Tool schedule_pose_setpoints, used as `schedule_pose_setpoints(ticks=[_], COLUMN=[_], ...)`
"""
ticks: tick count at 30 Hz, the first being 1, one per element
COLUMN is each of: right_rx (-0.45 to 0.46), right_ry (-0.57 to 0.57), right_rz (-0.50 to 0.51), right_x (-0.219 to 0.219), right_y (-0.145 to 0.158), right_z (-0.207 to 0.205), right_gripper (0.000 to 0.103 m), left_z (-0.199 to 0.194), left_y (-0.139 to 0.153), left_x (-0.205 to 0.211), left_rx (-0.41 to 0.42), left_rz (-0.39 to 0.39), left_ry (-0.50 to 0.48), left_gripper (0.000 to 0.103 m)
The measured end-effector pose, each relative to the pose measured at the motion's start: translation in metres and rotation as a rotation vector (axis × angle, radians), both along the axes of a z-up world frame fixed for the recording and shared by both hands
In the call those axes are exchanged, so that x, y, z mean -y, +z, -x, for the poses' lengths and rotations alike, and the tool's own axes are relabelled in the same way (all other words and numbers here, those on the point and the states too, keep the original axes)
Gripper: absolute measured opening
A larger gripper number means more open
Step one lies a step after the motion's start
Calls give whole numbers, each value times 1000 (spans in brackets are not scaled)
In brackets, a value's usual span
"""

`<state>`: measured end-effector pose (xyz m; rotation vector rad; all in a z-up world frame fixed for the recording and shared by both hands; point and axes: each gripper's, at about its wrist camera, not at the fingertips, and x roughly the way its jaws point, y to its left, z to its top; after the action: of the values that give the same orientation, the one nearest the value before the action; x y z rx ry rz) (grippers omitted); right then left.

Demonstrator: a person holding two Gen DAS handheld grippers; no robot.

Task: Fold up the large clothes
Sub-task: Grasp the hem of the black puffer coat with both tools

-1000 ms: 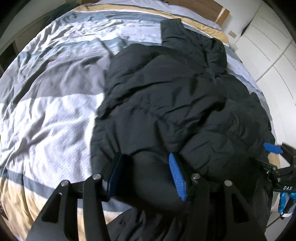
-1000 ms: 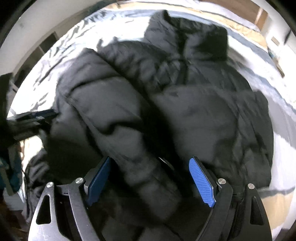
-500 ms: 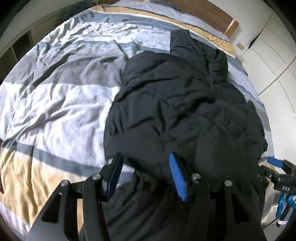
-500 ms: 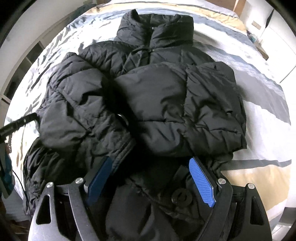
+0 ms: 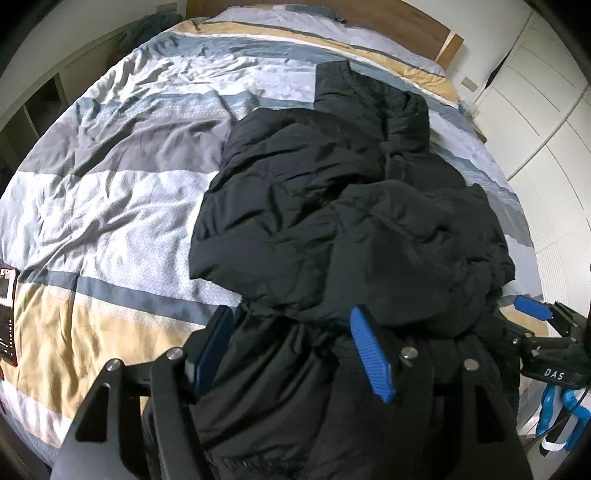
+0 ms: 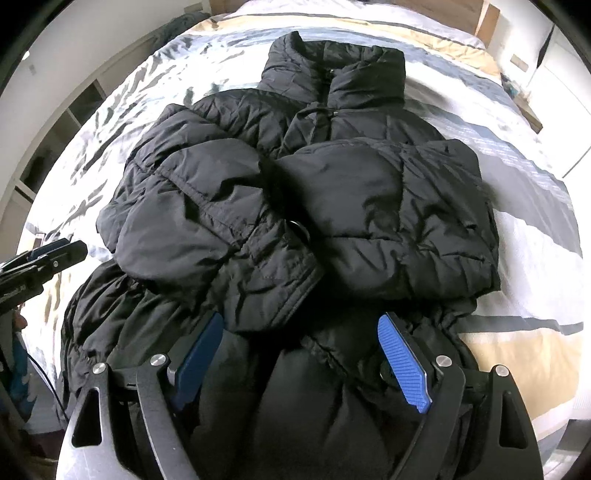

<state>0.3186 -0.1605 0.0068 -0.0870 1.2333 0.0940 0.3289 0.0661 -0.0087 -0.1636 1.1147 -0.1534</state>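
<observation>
A black puffer jacket (image 5: 351, 206) lies front up on the striped bed, collar toward the headboard, both sleeves folded across its chest; it also shows in the right wrist view (image 6: 303, 192). My left gripper (image 5: 291, 339) is open above the jacket's lower hem, left of centre. My right gripper (image 6: 299, 350) is open above the hem on the right side. Neither grips fabric. The right gripper's blue pad (image 5: 532, 308) shows at the left wrist view's right edge; the left gripper (image 6: 40, 258) shows at the right wrist view's left edge.
The striped duvet (image 5: 110, 184) covers the bed, with a wooden headboard (image 5: 406, 22) at the far end. White wardrobe doors (image 5: 546, 122) stand to the right. Open shelving (image 6: 55, 147) runs along the left. A dark card (image 5: 7, 314) lies at the bed's left edge.
Both grippers have pulled back toward the foot of the bed and risen away from the folded sleeves. More of the jacket and its lower hem is in view. The sleeves stay folded.
</observation>
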Motion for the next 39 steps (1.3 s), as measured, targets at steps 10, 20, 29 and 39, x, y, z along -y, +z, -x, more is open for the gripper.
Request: schedule_pose_setpoints(ticks=[10, 20, 29, 39], right_rx=[29, 40, 56, 69], right_ry=[-59, -85, -78, -84], right_rz=[-9, -13, -20, -17], right_x=[29, 44, 52, 83], right_y=[9, 12, 11, 7], right_z=[14, 16, 2, -25], right_gripper=[85, 87, 88, 88], left_z=[4, 5, -1, -30], left_y=[10, 14, 14, -1], left_x=[22, 32, 30, 35], left_rx=[10, 20, 19, -29], left_rz=[-33, -72, -109, -147], left_ry=[-16, -3, 37, 75], left_gripper=[65, 65, 65, 65])
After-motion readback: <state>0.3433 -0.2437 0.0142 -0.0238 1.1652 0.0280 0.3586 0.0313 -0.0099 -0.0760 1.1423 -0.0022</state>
